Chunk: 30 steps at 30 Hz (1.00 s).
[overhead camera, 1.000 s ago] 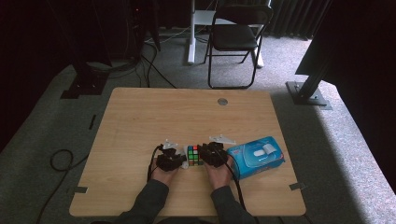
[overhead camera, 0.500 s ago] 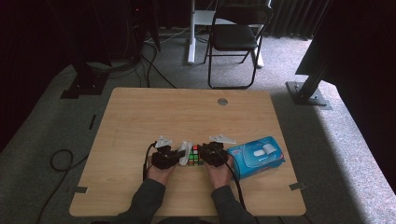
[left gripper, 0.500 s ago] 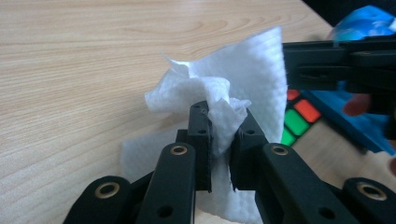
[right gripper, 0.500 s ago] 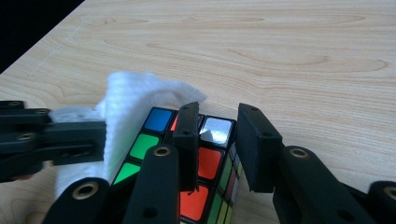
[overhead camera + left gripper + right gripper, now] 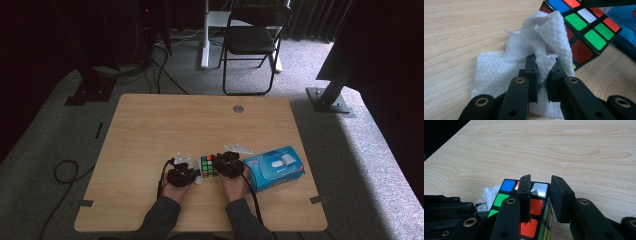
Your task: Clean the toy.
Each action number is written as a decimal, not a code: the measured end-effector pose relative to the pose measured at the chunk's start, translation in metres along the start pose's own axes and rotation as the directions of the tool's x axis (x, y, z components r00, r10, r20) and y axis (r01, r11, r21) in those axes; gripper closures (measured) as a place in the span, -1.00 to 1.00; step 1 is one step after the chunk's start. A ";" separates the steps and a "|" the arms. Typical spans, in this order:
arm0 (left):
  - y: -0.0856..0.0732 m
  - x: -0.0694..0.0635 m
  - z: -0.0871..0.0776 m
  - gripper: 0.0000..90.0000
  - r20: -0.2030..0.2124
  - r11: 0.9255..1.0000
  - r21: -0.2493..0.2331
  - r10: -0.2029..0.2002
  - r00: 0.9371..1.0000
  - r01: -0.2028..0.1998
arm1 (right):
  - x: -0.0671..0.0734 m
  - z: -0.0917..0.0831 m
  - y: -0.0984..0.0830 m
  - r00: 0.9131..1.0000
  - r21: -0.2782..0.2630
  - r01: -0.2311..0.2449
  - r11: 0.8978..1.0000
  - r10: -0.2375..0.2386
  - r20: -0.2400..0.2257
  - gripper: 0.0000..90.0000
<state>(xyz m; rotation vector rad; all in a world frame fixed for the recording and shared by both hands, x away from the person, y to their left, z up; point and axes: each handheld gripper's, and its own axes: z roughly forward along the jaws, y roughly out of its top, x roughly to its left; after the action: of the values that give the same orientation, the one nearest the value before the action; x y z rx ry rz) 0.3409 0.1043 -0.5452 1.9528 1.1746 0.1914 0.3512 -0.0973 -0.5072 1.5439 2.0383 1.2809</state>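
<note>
On the worktop (image 5: 150,130) I see a blue wipes pack (image 5: 274,168) lying shut, just right of my right gripper (image 5: 220,165). That gripper's jaws clamp one column of the cube (image 5: 208,166), lying low and level. My left gripper (image 5: 195,176) pinches a crumpled white wipe (image 5: 534,50), jaws together, pressed against the cube's side.

Pretty cramped down at the 6 o'clock edge of the table (image 5: 150,130): the cube (image 5: 208,166) sits wedged between the left gripper (image 5: 192,176) and right gripper (image 5: 220,165), with the blue wipes pack (image 5: 274,168) blocking just beside at 3 o'clock. Everything toward 12 and 9 o'clock is open wood, easy passage there.
</note>
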 end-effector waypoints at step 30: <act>-0.001 0.035 -0.018 0.80 -0.071 0.993 -0.068 -0.099 0.993 0.094 | 0.010 0.000 0.000 0.999 0.010 -0.033 0.999 0.033 -0.033 0.37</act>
<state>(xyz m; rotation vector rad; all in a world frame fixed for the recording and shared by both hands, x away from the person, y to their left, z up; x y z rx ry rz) 0.3508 0.1424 -0.5437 1.8422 1.2926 0.2498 0.3473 -0.0881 -0.5047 1.5770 2.0494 1.3191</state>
